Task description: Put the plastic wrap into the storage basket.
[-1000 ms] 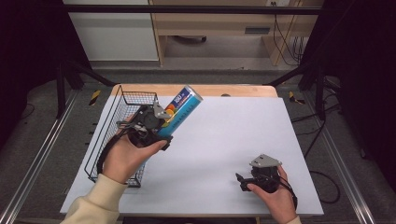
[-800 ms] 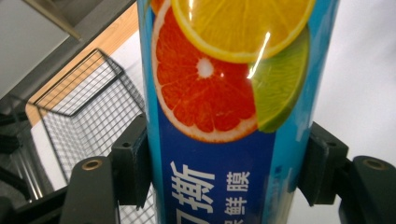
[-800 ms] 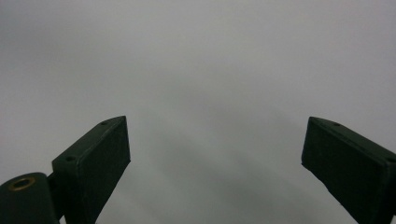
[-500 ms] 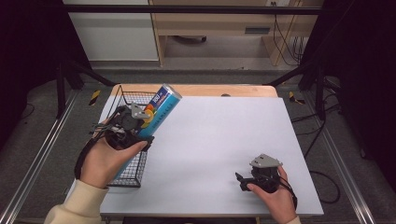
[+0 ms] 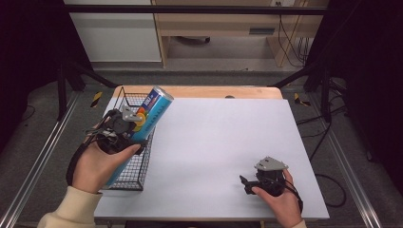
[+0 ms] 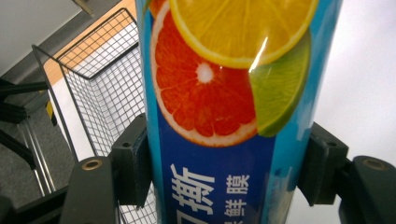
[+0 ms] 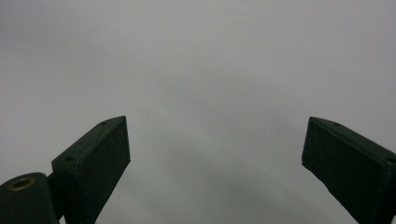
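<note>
Wire basket (image 5: pixel 135 164) under blue tube (image 5: pixel 153 110), pinched by left tool (image 5: pixel 124 124); right tool (image 5: pixel 247 183) spread.

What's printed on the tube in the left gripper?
Blue tube with orange, red grapefruit and lime slices; clearest in the left gripper view.
</note>
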Demonstrator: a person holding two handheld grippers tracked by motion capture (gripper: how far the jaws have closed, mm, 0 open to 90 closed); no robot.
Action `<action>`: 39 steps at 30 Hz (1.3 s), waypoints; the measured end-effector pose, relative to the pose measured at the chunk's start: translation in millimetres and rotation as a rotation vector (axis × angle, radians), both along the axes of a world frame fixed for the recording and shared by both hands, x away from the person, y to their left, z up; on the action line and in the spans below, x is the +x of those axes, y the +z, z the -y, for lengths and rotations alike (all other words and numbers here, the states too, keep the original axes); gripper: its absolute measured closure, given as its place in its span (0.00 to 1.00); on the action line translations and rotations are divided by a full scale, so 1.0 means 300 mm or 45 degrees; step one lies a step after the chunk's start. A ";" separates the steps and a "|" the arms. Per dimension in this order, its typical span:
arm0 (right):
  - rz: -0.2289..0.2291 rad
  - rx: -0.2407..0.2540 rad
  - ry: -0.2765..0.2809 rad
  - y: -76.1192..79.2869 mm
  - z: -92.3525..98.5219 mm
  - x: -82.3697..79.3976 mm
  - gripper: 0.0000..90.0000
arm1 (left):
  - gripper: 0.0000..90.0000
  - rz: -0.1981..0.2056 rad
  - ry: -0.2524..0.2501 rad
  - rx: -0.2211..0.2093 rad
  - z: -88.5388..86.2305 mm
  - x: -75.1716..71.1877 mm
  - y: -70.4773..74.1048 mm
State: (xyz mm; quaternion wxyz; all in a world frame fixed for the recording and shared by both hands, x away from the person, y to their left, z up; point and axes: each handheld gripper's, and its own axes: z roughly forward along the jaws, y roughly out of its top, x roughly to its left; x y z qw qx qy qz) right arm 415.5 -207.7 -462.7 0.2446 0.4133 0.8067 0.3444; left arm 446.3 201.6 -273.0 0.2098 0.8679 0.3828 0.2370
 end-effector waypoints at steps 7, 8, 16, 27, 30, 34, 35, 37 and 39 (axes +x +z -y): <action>0.000 0.002 -0.004 0.000 -0.002 0.000 0.09 | 0.35 -0.005 0.016 -0.010 -0.021 -0.017 -0.008; 0.001 0.001 -0.004 0.000 -0.001 0.000 0.09 | 0.35 -0.003 0.015 -0.013 -0.023 -0.018 -0.009; 0.003 0.013 -0.012 0.002 0.001 -0.002 0.09 | 0.36 -0.011 0.026 -0.026 -0.040 -0.024 -0.022; 0.001 0.012 -0.009 0.001 0.001 -0.001 0.09 | 0.35 -0.018 0.045 -0.044 -0.071 -0.032 -0.038; 0.000 0.010 -0.006 0.000 0.001 -0.001 0.09 | 0.36 -0.021 0.053 -0.052 -0.079 -0.031 -0.045; 0.003 0.006 -0.004 -0.001 0.001 0.000 0.09 | 0.36 -0.026 0.059 -0.057 -0.085 -0.029 -0.050; 0.001 0.011 -0.007 0.000 0.001 0.000 0.09 | 0.35 -0.026 0.063 -0.056 -0.089 -0.029 -0.053; 0.002 0.008 -0.006 -0.001 0.001 0.000 0.09 | 0.35 -0.026 0.067 -0.059 -0.093 -0.029 -0.055; 0.001 0.009 -0.006 -0.001 0.001 0.000 0.09 | 0.36 -0.027 0.071 -0.063 -0.096 -0.029 -0.056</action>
